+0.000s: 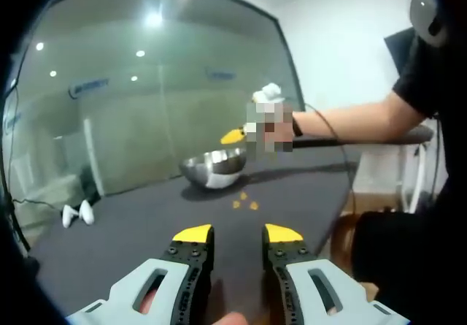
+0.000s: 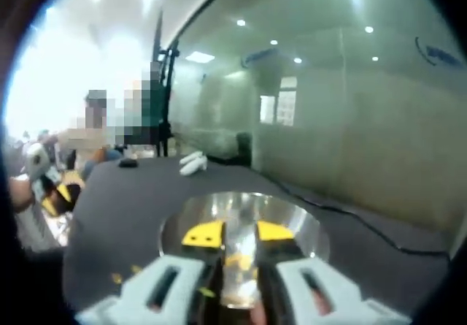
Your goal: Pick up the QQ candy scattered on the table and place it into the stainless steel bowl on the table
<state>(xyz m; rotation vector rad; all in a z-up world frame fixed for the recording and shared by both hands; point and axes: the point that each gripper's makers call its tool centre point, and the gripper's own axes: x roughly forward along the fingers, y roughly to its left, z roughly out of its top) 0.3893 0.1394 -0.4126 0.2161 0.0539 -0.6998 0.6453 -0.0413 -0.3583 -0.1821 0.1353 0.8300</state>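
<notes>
- Right claw (image 2: pixel 239 232) over stainless steel bowl (image 2: pixel 292 219), jaws a narrow gap apart; something yellowish between them, blurred, cannot tell if gripped.
- Left claw (image 1: pixel 238 232) parted wide, nothing in it, low over dark table (image 1: pixel 131 226).
- QQ candy (image 1: pixel 244 201): three small yellow pieces seen, loose on table at 12 o'clock from left claw, just beside the bowl's near side; more specks in right gripper view, too blurred to count.
- Probably light, soft, gummy, prone to slip; pinch one piece across its middle, gently.
- One bowl, likely light and prone to slide.
</notes>
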